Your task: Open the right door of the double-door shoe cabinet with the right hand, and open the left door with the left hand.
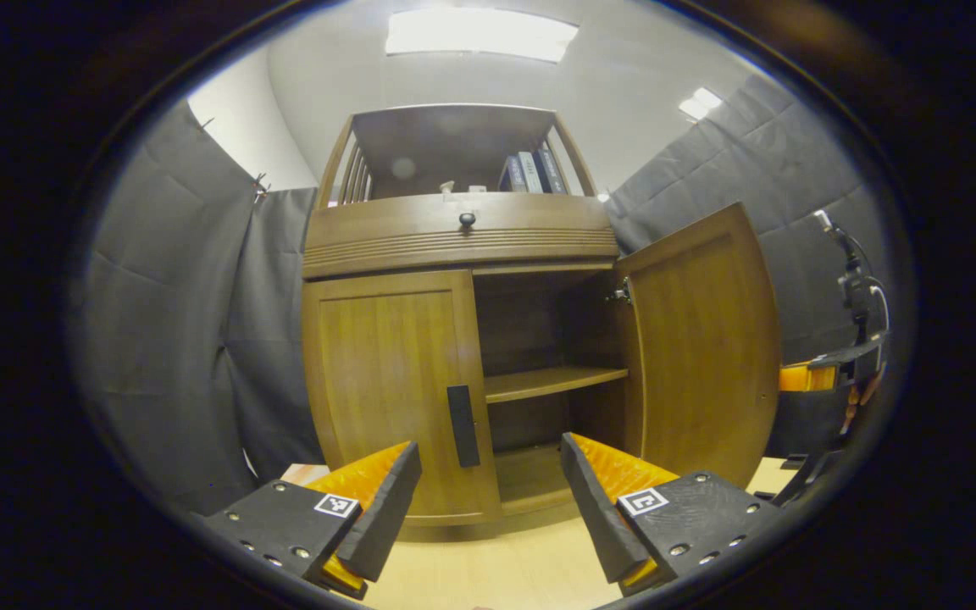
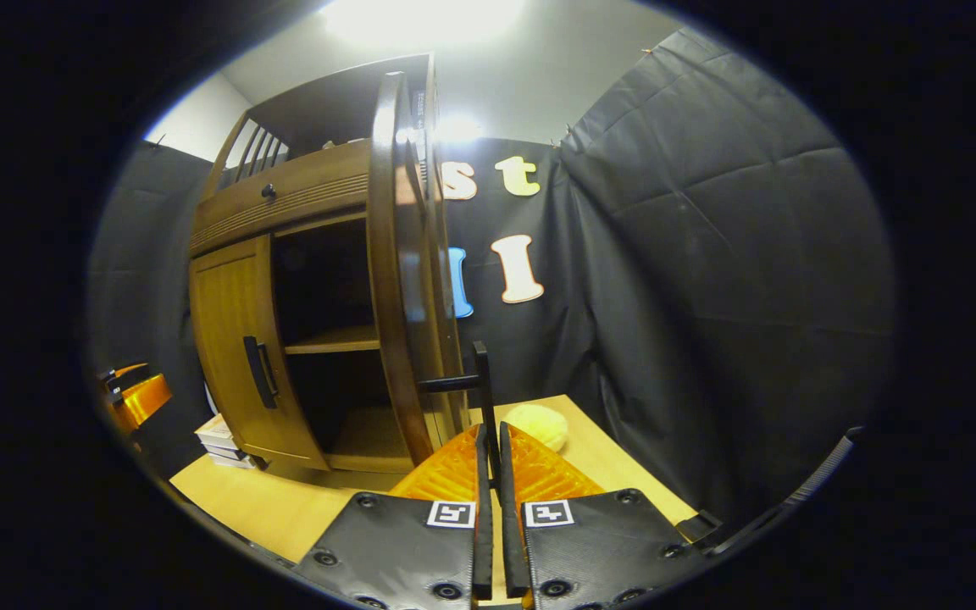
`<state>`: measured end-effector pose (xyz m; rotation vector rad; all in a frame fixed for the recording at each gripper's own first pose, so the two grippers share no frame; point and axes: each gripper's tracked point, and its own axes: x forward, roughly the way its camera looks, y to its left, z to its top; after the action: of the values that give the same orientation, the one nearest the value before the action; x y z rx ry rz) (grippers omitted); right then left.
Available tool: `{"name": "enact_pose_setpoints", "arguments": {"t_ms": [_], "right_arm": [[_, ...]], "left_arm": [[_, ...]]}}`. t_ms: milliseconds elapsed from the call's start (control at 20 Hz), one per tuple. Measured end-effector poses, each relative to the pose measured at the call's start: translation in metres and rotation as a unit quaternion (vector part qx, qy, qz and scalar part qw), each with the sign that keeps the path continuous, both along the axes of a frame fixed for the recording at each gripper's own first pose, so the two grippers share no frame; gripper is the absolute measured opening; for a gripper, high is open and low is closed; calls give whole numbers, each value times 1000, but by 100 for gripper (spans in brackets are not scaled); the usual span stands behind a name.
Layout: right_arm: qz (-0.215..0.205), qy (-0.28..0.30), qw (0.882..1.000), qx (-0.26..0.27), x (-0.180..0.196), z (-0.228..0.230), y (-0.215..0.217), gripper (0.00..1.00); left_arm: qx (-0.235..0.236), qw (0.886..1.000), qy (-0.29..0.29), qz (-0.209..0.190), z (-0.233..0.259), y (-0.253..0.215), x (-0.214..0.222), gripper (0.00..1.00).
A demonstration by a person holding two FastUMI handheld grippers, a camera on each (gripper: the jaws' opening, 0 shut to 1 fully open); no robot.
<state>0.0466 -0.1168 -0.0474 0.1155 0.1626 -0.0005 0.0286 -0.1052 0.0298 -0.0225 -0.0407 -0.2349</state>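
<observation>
The right door point(image 1: 700, 339) is swung wide open, its handle point(image 2: 481, 381) pinched between the closed jaws of the right gripper point(image 2: 492, 440). The left door point(image 1: 395, 381) is seen shut, straight ahead of the left gripper point(image 1: 488, 491), jaws spread apart.

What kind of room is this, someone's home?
Probably a staged recording booth, not a home: black cloth walls hang around a lone wooden cabinet on a table, under office-style ceiling lights.
</observation>
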Motion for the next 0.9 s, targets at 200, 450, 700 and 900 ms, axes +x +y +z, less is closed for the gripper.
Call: {"name": "enact_pose_setpoints", "arguments": {"t_ms": [200, 450, 700, 900], "right_arm": [[-4, -10, 1000, -6, -18, 6, -6, 19], [-45, -29, 998, -20, -42, 24, -33, 100], [-60, -29, 997, -30, -62, 25, -43, 98], [-66, -18, 997, -45, -71, 20, -49, 98]], "left_arm": [[-3, 1000, -7, 8, 3, -1, 33, 96], [-6, 1000, -3, 22, -6, 0, 83, 96], [-3, 999, 9, 37, -23, 3, 136, 96], [-19, 998, 28, 51, -41, 10, 170, 96]]}}
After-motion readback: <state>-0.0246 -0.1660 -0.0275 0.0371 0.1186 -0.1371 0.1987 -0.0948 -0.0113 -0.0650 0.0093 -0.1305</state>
